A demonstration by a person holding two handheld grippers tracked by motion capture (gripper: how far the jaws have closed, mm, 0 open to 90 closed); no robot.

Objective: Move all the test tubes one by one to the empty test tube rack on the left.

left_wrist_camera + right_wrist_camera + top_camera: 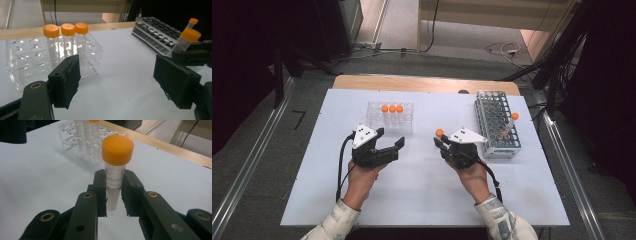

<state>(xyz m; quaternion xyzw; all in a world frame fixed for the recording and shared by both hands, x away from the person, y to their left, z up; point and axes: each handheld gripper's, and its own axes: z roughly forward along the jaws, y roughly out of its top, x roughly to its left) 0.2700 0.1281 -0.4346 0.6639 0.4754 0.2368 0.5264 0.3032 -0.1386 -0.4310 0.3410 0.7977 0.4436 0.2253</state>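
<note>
- I am gripping a tube (114, 182) in my right tool (113, 195); both pads are pressing on its clear wall below the orange cap (117, 149), and the tube is standing upright between the jaws.
- In the high view, my right tool (447, 145) is hanging over the bench (422, 200), with the cap (439, 132) poking out at its tip.
- I am holding my left tool (120, 82) open, nothing between its pads, which are standing well apart.
- In the high view, my left tool (391, 140) is sitting just short of the clear rack (404, 125).
- Three capped tubes (67, 40) are standing side by side in the clear rack (22, 62), ahead of my left tool and to its left side.
- From the right tool, the clear rack (72, 135) is lying ahead and to the left, well apart from the held tube.
- A grey rack (497, 125) is sitting just beside my right tool, on its outer side; one more capped tube (512, 120) is leaning in it.
- From the left tool, I am seeing my right tool (195, 55) with its tube (183, 41) off to the right, in front of the grey rack (155, 31).
</note>
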